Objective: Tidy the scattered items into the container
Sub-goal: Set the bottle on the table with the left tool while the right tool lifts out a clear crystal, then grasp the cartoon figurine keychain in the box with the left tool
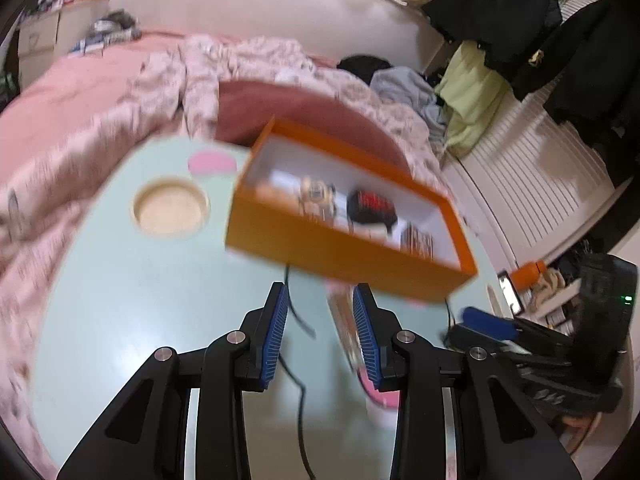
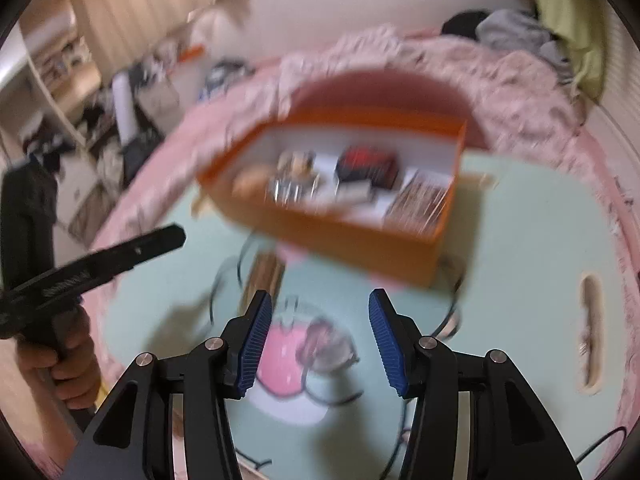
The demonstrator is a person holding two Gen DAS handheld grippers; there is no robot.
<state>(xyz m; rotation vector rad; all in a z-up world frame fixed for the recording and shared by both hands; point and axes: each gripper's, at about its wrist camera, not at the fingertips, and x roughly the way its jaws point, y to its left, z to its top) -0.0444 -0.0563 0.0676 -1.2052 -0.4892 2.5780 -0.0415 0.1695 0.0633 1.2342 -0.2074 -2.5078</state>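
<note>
1. left claw point(image 1: 320, 320) hangs over the pale green table point(image 1: 120, 300), jaws partly apart with nothing between them; a black cable point(image 1: 298, 380) runs below.
2. right claw point(image 2: 320, 328) is empty too, jaws set wider, above a clear round item point(image 2: 328, 344) too blurred to name.
3. only the right view shows the hand point(image 2: 72, 372) gripping the left tool.
4. farther off on the table sits the orange box point(image 1: 340, 248), small items inside.
5. only the left view shows the round recess point(image 1: 170, 210); a pink bed point(image 1: 80, 100) lies beyond.

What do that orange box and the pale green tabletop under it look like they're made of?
The orange box looks like cardboard: thin straight walls, matte orange outside, plain white inside. The pale green tabletop seems painted or laminated board, smooth with a faint sheen; its round recess shows bare light wood.
</note>
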